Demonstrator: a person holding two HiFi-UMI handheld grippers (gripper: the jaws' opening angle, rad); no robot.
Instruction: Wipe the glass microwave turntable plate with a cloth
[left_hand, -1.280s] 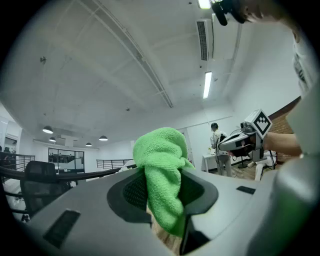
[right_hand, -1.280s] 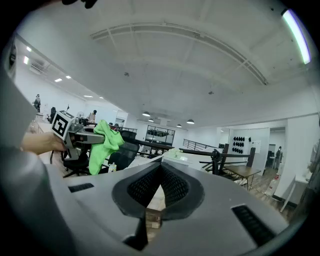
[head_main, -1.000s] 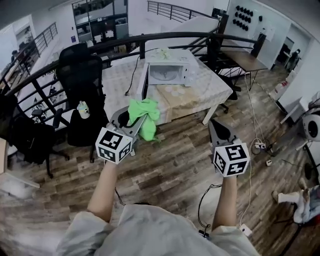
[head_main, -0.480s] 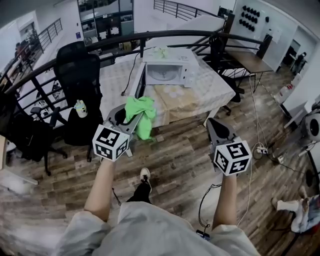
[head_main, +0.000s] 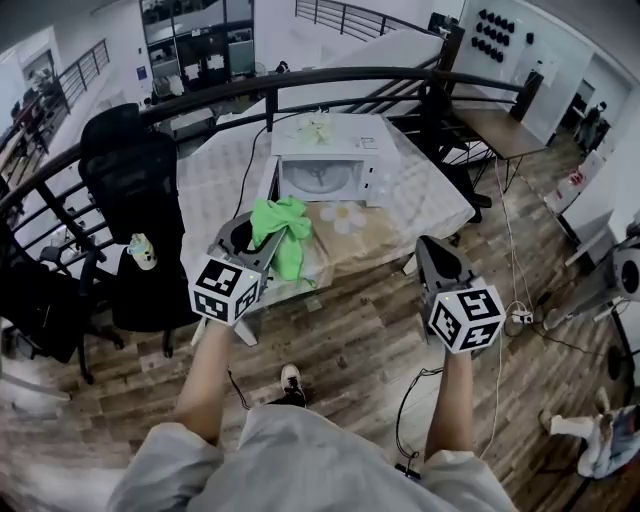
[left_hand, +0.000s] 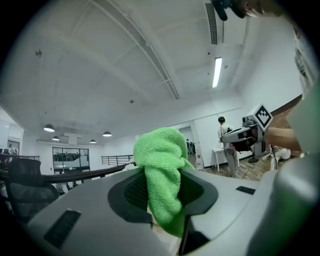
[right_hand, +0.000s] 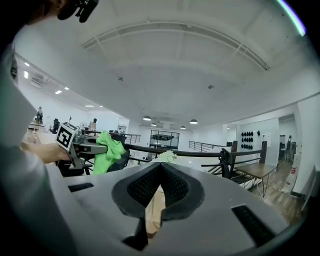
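Head view looks down; gripper views seemingly face the railing.

One green cloth, one microwave, one table, two tools (left tool, right tool).

Table under a pale covering, on plank floor. Carries a white microwave toward the far side, door swung open at its left. Shows a few pale round shapes just before the microwave, kind unclear, and a dark cable trailing across the left part.
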